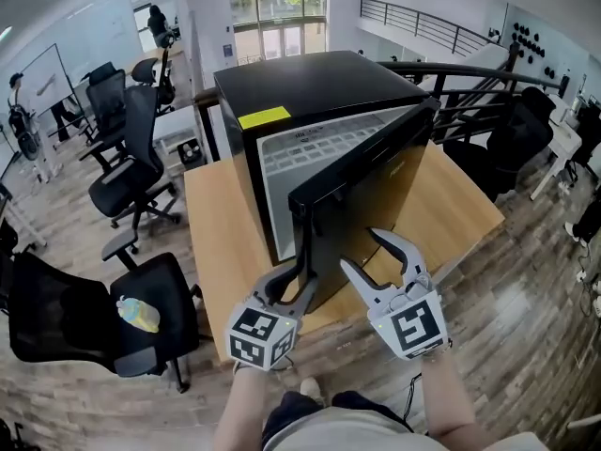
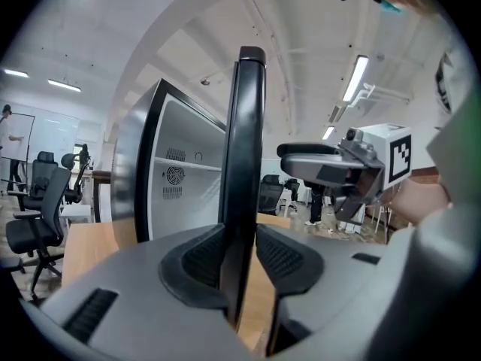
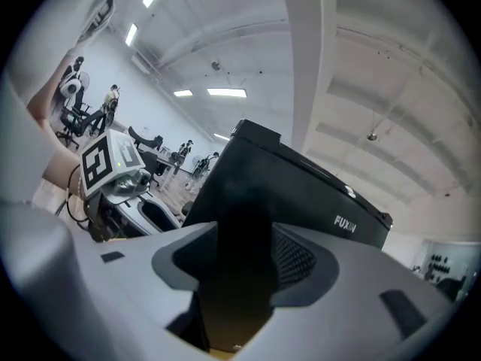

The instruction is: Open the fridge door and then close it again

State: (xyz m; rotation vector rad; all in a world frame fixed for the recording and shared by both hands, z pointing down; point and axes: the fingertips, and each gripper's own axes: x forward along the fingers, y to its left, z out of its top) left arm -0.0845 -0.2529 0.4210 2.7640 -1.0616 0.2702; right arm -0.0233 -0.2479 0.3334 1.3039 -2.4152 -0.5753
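Fridge (image 1: 310, 87) sits on the wooden table (image 1: 221, 224), upper centre of the head view. The fridge door (image 1: 362, 205) is swung partly out toward the lower right, so the white inside (image 1: 315, 158) shows in the gap.

My left claw (image 1: 297, 285) is at lower centre, closed down on the door's free vertical edge. In the left gripper view that edge stands upright right between my pads (image 2: 203, 258), both ribbed faces up against it. I'm pinching there since it's the far side from the hinge, which I judge gives the most leverage for swinging.

My right claw (image 1: 383, 263) is just right of that, jaws spread fairly wide, holding nothing. It's in front of the door's outer face and near it, but the head view shows no contact. In the right gripper view only the dark door face fills the gap between the jaws. Probably parked there to push the door back, or just on standby.

Task stage, my guess: door is open partway, so either the opening swing or the start of closing. Can't tell which from this. Risk: a thin edge grip could slip if I pull off-axis.
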